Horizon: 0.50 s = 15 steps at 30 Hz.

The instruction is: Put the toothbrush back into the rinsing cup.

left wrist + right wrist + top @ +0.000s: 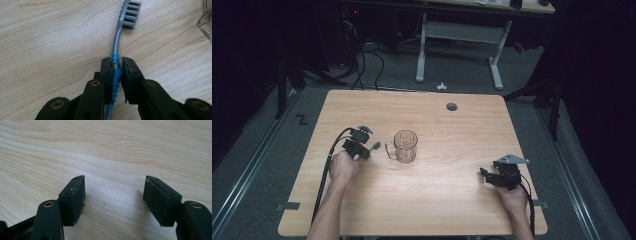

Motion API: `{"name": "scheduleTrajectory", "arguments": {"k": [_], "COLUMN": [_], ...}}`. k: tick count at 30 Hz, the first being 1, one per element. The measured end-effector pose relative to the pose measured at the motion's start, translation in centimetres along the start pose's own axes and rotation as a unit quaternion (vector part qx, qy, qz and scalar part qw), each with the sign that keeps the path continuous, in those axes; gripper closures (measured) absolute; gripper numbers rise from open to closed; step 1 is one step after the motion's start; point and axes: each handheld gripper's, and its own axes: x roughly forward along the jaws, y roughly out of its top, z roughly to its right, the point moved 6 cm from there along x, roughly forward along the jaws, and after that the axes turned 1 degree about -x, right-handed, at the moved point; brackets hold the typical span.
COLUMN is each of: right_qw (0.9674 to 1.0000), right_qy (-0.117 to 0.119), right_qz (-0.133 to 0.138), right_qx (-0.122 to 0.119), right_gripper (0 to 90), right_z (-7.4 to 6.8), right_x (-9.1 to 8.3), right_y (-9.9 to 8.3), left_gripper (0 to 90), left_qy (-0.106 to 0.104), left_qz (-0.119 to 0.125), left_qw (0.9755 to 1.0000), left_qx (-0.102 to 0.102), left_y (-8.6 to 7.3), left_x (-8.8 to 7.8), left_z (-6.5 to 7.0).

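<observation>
A grey toothbrush (119, 37) with a blue ribbed grip lies along the wood, its bristle head pointing away from me. My left gripper (118, 65) is shut on its blue grip. In the high view that left gripper (364, 145) sits at the table's left, with the toothbrush head (375, 146) poking out toward a clear glass mug (404, 146) just to its right. My right gripper (114, 192) stands open over bare wood. It shows as the right gripper (485, 175) near the table's right front.
The wooden table (452, 200) has a round grey cable port (452, 106) at the back. The mug's glass edge (205, 23) shows at the right of the left gripper view. A white-legged desk (459, 30) stands beyond the table.
</observation>
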Motion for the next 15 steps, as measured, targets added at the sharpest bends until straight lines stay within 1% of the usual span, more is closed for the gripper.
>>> {"name": "scheduleTrajectory", "arguments": {"k": [4, 15], "right_qw": [1.0, 1.0], "right_qy": [0.0, -0.001], "right_qz": [0.0, 0.0], "right_qx": [0.0, 0.001], "right_gripper": [34.8, 34.9], "right_z": [0.0, 0.0], "right_x": [0.0, 0.0], "right_y": [0.0, 0.0], "left_gripper": [79.9, 80.1], "left_qy": [-0.001, -0.01], "left_qz": [0.013, 0.049], "left_qw": [0.9999, 0.9987], "left_qx": [-0.003, -0.01], "left_y": [0.1, 0.2], "left_x": [-0.3, -2.7], "left_z": [0.0, -0.2]}}
